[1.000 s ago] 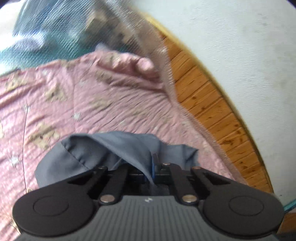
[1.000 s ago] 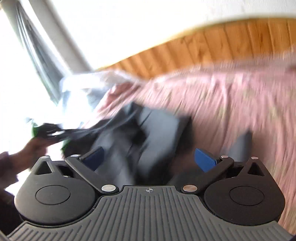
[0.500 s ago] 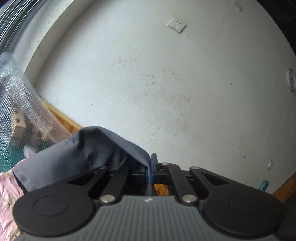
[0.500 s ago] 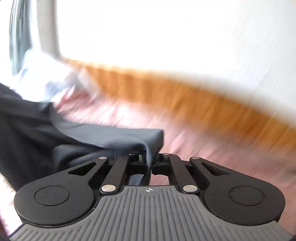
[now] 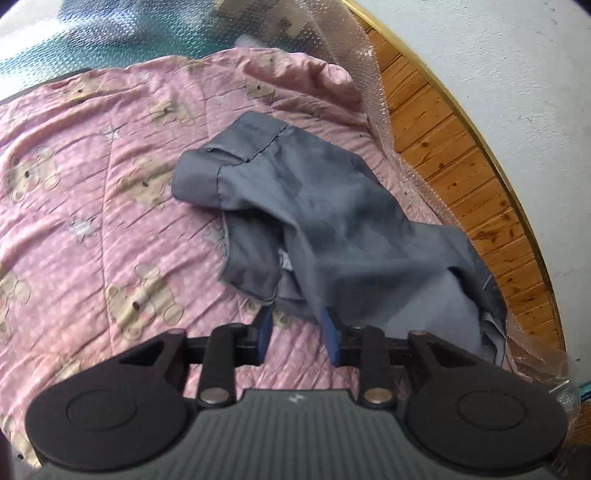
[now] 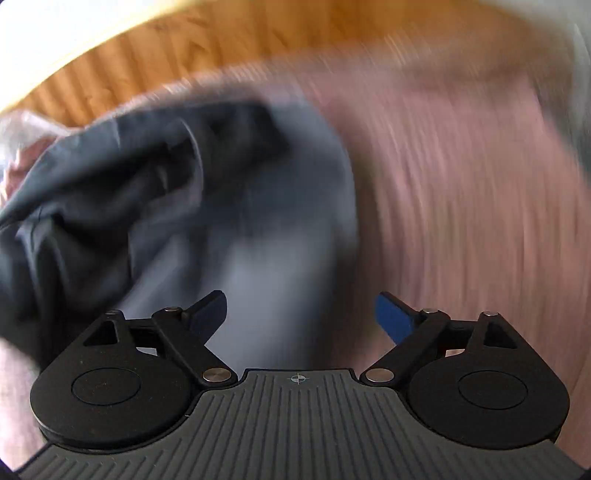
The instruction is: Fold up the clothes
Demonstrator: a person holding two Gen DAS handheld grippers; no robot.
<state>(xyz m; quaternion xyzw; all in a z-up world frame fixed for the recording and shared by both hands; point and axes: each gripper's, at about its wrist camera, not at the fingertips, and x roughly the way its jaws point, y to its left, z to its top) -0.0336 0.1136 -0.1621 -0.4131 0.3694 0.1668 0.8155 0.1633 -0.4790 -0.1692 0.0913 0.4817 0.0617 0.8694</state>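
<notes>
A grey garment lies crumpled on the pink bear-print quilt, near the bed's right edge. My left gripper is partly open just at the garment's near hem; the cloth drapes over the right blue fingertip but is not clamped. In the blurred right wrist view the same garment lies ahead and to the left, and my right gripper is wide open and empty just above it.
A wooden bed frame and white wall run along the right side. Bubble wrap hangs by the frame. A teal cloth lies beyond the quilt's far end.
Both grippers were shut on the garment and held it up half a second ago; now both have opened and the garment has dropped onto the quilt. The right view is still swinging.
</notes>
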